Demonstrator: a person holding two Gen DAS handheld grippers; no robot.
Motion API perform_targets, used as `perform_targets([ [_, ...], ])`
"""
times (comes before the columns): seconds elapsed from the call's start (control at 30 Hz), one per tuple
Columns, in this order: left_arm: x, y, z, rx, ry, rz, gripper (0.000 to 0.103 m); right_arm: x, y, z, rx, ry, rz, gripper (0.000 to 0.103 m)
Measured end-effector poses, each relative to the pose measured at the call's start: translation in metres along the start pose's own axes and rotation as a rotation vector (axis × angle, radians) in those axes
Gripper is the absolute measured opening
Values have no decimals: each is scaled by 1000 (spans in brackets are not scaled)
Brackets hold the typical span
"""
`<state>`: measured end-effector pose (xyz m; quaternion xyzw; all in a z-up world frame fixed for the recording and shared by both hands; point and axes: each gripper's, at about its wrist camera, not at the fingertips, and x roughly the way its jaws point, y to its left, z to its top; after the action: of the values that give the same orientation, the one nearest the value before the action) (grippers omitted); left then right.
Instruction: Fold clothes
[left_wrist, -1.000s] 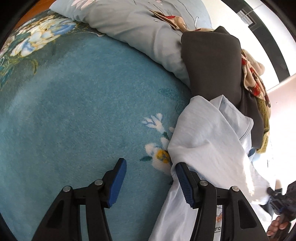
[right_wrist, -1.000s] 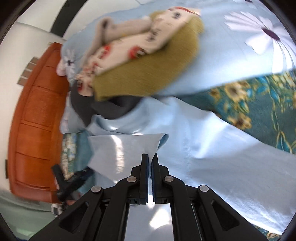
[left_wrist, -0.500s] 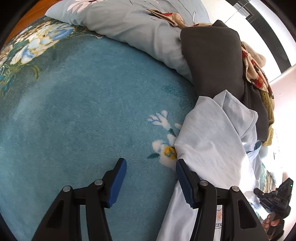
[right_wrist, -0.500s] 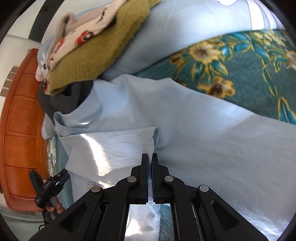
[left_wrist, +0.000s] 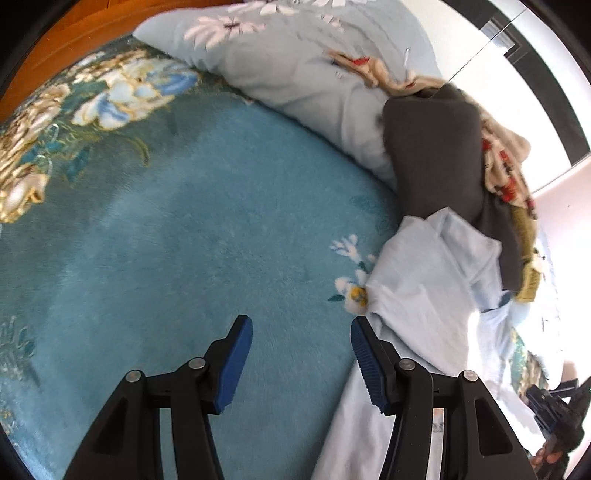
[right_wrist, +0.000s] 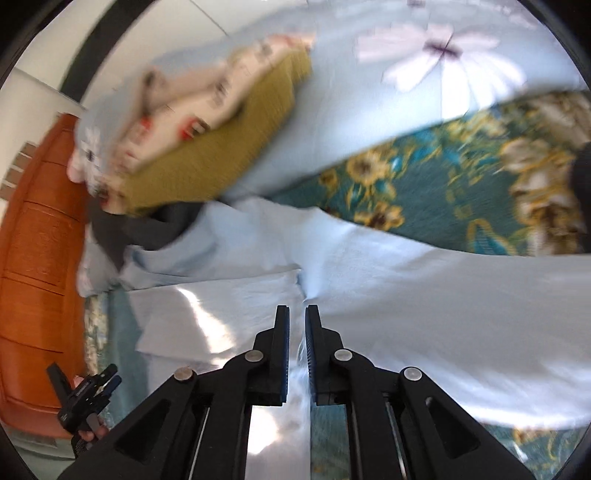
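While sunlight washed out part of the scene, a teal bedspread (left_wrist: 192, 236) with gold and white flowers covered the bed, backed by an orange wooden headboard (right_wrist: 33, 258) and a pale wall. A light blue garment (right_wrist: 424, 332) lay spread across the bedspread, touching a pile of clothes (right_wrist: 207, 147) on a flowered pillow (left_wrist: 291, 70). The left claw (left_wrist: 301, 363) stood half open over bare bedspread, holding nothing. The right claw (right_wrist: 297, 350) had just been opening to a narrow gap, a fold of the garment between its jaws; whether they still pinched it was unclear. Blur smeared the pile, and glare hid the garment's near edge.
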<state>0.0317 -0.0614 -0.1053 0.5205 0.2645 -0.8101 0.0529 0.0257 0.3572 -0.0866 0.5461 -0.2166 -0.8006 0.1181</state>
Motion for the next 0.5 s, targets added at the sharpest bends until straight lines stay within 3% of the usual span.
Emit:
perform_targets([
  [0.13,-32,6,-12,34,-21,-19,60,-74,-20,-21,-12,-113,-61,24],
  [0.23,-59,-6,-22,55,-42,-34,60,-132,-49,-30,30,-214,-134,25],
  [0.33,-57,-16,-23,64,-55,-51,61,-186,-107,-34,174,-304,-225,27],
  [0.5,-66,-29,-26,91,-58,-56,62,-214,-164,-42,317,-338,-330,27],
])
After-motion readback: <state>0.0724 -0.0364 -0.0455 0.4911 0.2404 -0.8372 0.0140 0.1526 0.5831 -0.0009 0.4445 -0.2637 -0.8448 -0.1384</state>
